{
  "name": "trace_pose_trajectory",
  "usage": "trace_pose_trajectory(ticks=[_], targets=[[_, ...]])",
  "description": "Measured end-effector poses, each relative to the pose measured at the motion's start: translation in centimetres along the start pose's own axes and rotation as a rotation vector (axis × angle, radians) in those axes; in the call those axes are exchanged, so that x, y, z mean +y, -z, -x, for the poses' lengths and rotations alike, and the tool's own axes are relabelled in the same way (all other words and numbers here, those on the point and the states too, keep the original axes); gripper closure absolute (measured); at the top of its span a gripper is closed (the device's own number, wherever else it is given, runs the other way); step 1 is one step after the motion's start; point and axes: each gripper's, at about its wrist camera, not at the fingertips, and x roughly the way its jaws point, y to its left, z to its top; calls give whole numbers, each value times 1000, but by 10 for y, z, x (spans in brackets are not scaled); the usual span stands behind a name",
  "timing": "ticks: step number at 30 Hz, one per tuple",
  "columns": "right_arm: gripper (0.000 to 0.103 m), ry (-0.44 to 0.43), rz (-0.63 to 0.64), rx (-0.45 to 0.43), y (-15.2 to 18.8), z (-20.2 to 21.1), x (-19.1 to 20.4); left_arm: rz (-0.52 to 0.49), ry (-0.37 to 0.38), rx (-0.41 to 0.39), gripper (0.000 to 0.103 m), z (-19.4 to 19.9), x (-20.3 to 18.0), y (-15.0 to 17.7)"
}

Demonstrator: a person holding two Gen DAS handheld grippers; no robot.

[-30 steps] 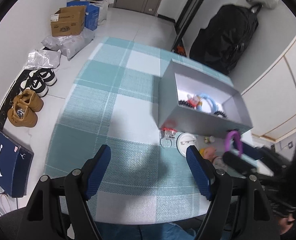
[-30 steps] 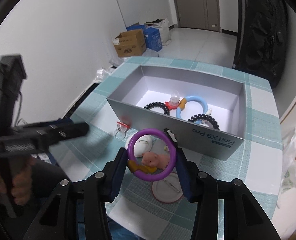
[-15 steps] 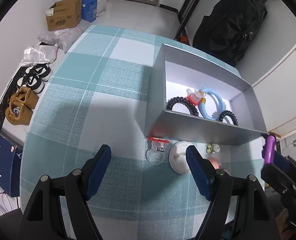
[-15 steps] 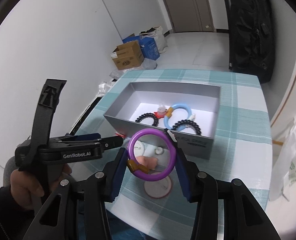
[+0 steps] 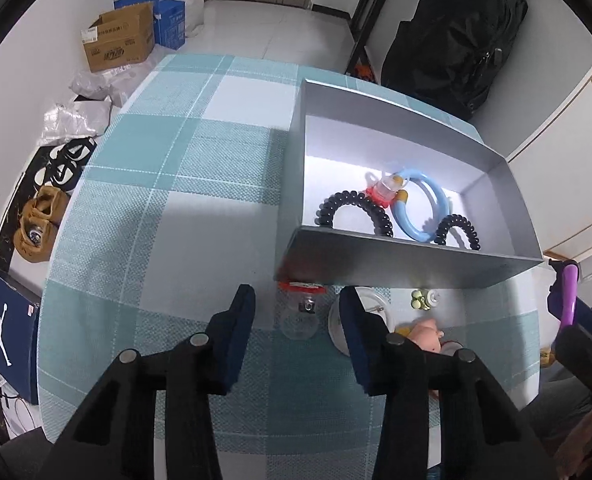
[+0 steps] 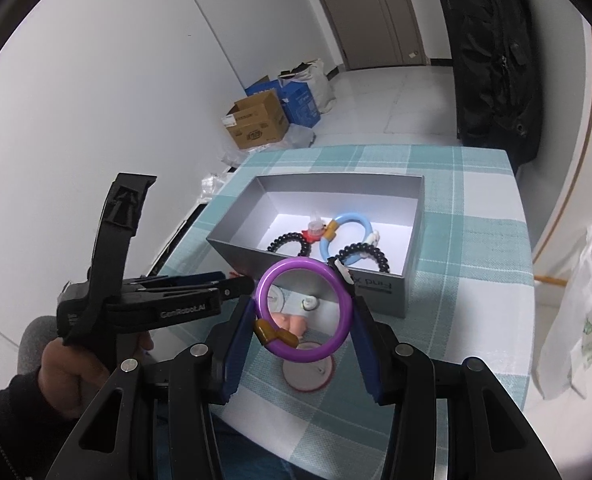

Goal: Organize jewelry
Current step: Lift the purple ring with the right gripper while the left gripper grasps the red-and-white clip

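A black backpack [image 5: 454,36] stands on the floor behind the table, near a door [image 6: 370,12]. By the left wall there is a brown cardboard box [image 5: 118,42] with a blue box [image 5: 172,20] just beside it. Tan boots [image 5: 40,224] and black-and-white sneakers [image 5: 66,162] lie along the wall (next to grey plastic bags [image 5: 76,114]). A dark blue shoebox [image 5: 8,332] stands nearer. A white plastic bag [image 6: 572,312] hangs at the table's right edge.
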Motion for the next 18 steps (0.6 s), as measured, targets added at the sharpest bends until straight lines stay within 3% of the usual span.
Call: trace_pose_trajectory(ticks=[1,4,18], targets=[[56,0,3,-2,0,1,0,7,11,0,68,0,1,0],[56,-1,0,-4,0,0,0,-7,19,16,88,-3,-1,-1],[56,23,11,-19,0,0,3,-19,60,3,89,7,-7,0]])
